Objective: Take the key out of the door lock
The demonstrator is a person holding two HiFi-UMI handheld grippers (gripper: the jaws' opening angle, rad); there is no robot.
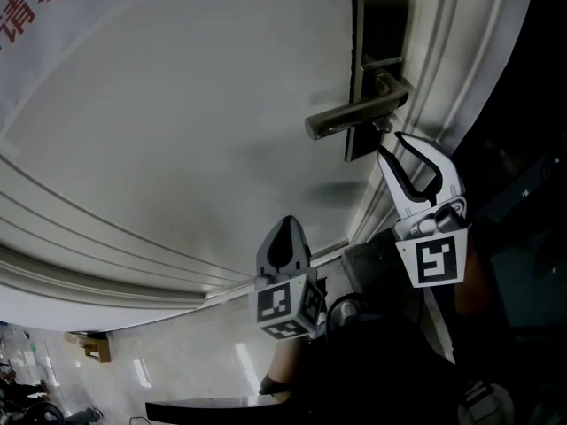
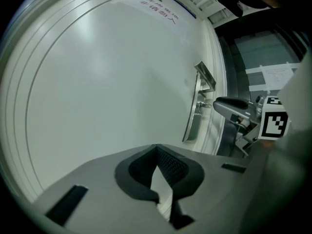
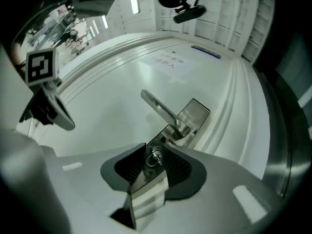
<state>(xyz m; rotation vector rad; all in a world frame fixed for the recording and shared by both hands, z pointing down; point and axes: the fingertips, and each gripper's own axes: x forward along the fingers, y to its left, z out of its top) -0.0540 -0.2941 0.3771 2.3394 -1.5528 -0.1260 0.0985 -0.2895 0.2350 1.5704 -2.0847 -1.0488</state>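
Note:
A small metal key (image 3: 155,158) with a ring sticks out of the dark lock plate (image 3: 193,117), just below the lever handle (image 3: 158,108). My right gripper (image 3: 154,151) is open a narrow gap, with one jaw on each side of the key's head and plate showing on both sides. From the head view, the right gripper (image 1: 393,146) points at the lower end of the lock plate (image 1: 381,34), under the handle (image 1: 354,113). My left gripper (image 1: 285,230) hangs lower left, away from the lock. The left gripper (image 2: 157,149) is shut, empty, facing the bare door.
The white door panel (image 1: 177,131) fills most of the head view, with its moulded frame (image 1: 452,69) right of the lock. A dark opening (image 2: 258,57) lies beyond the door edge. A paper notice (image 3: 170,62) is stuck higher on the door. Tiled floor (image 1: 177,361) shows below.

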